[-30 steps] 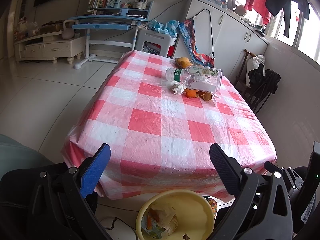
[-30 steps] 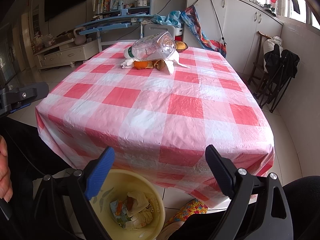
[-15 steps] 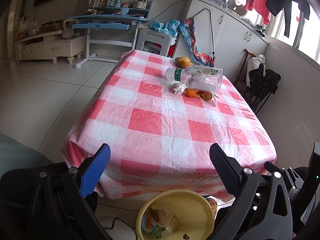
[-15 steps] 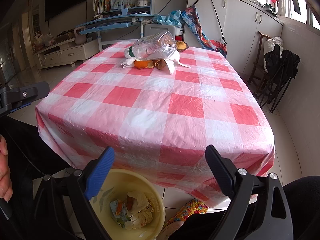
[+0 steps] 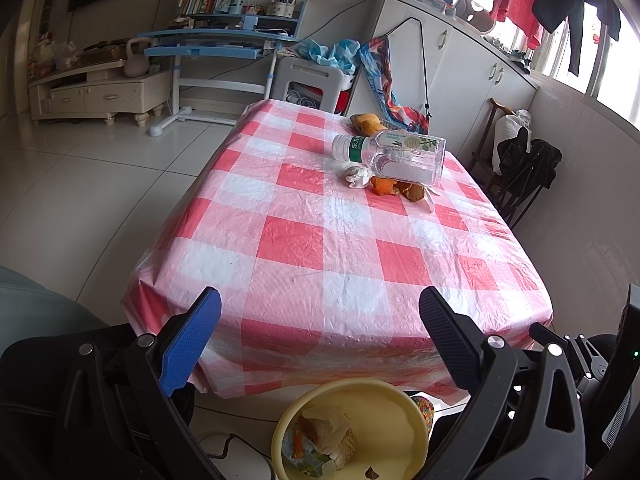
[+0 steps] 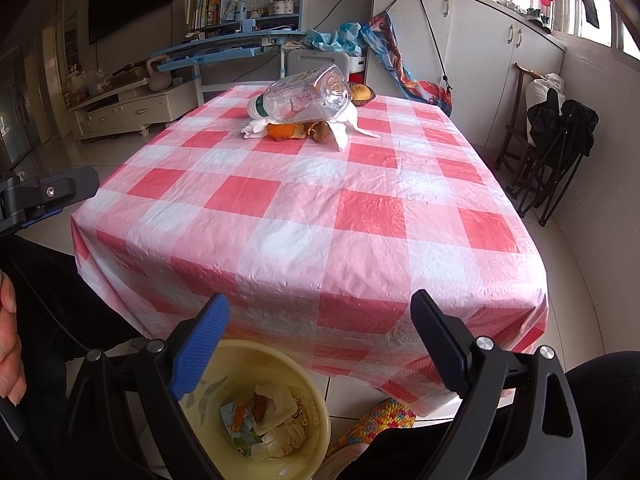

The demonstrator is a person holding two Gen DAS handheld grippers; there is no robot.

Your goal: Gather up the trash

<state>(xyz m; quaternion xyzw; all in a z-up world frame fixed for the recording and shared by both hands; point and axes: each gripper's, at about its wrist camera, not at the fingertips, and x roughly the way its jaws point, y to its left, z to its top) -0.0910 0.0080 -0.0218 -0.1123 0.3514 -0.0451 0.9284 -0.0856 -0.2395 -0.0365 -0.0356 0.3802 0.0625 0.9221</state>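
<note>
A clear plastic bottle (image 5: 394, 155) lies on its side on the far part of the red-checked table (image 5: 320, 248), resting on orange peels (image 5: 385, 186) and crumpled white tissue (image 5: 357, 174). It also shows in the right wrist view (image 6: 306, 95) with the peels (image 6: 286, 131). A yellow bin (image 5: 396, 404) with paper and peel scraps stands on the floor below the near table edge; it also shows in the right wrist view (image 6: 308, 396). My left gripper (image 5: 320, 312) and right gripper (image 6: 320, 316) are both open and empty, held above the bin at the near edge.
A dish with yellow fruit (image 5: 366, 121) sits behind the bottle. A folded black chair (image 6: 556, 136) stands to the right of the table. White cabinets (image 5: 472, 64) and a blue desk (image 5: 224, 40) line the far walls.
</note>
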